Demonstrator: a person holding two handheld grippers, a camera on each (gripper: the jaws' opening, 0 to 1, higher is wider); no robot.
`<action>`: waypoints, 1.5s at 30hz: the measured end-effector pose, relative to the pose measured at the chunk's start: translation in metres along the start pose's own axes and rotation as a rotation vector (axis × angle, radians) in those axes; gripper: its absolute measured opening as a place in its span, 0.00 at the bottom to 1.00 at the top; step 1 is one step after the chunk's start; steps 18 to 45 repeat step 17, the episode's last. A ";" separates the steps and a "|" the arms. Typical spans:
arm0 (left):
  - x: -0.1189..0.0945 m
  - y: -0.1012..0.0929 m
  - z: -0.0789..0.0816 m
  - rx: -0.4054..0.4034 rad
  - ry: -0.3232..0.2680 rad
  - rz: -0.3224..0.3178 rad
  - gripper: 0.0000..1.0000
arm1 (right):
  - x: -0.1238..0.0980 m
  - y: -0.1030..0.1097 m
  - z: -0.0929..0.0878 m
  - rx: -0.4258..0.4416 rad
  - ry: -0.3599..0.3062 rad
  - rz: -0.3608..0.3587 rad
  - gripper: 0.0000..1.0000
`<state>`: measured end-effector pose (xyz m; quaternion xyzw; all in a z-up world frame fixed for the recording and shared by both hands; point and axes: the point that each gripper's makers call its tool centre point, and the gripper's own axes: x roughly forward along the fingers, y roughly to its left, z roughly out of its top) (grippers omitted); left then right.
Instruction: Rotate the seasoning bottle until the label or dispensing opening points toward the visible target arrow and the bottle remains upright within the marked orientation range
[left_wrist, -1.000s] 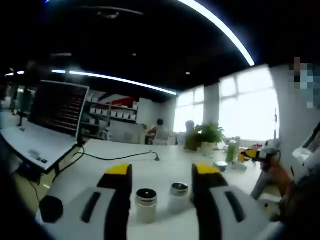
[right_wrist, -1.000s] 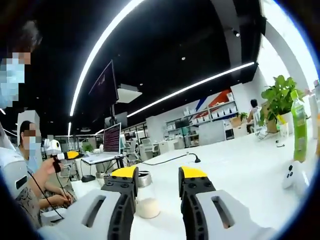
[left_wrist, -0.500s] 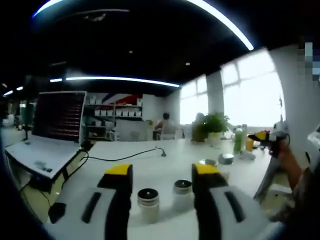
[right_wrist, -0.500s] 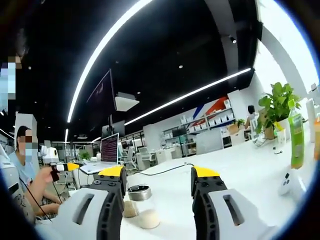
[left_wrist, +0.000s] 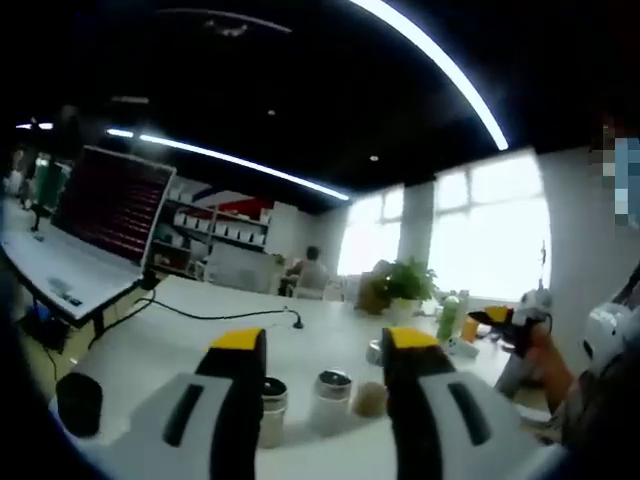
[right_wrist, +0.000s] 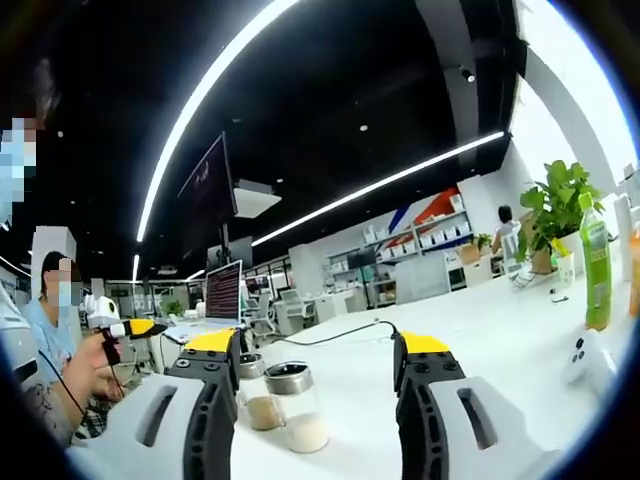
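A long white table (right_wrist: 500, 330) runs through a bright open office, with a laptop (left_wrist: 70, 250) off at its far side and a potted plant (right_wrist: 560, 215) by the windows. The right gripper (right_wrist: 318, 365) has its jaws spread wide and empty, with the seasoning bottle (right_wrist: 292, 405) standing upright on the table between them, nearer the left jaw, a second jar (right_wrist: 258, 400) just beside it. That looks like lining up to close and turn it, while the left gripper (left_wrist: 325, 365) is likewise open and holding nothing, facing the same jars from the opposite side; I see no target arrow.

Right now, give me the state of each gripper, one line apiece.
Left gripper: open, holding nothing; two seasoning bottles stand beyond its jaws.
Right gripper: open, holding nothing; a glass bottle stands between the jaws, untouched.
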<state>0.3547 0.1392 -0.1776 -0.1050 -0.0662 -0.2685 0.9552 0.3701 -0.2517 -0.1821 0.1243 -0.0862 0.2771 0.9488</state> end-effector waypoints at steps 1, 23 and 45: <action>-0.002 0.001 -0.001 0.044 0.017 0.013 0.49 | 0.000 0.003 0.000 -0.005 -0.002 0.005 0.66; -0.015 -0.022 -0.007 0.068 0.033 -0.044 0.50 | -0.014 0.035 0.010 -0.032 -0.078 0.017 0.54; -0.015 -0.022 -0.007 0.068 0.033 -0.044 0.50 | -0.014 0.035 0.010 -0.032 -0.078 0.017 0.54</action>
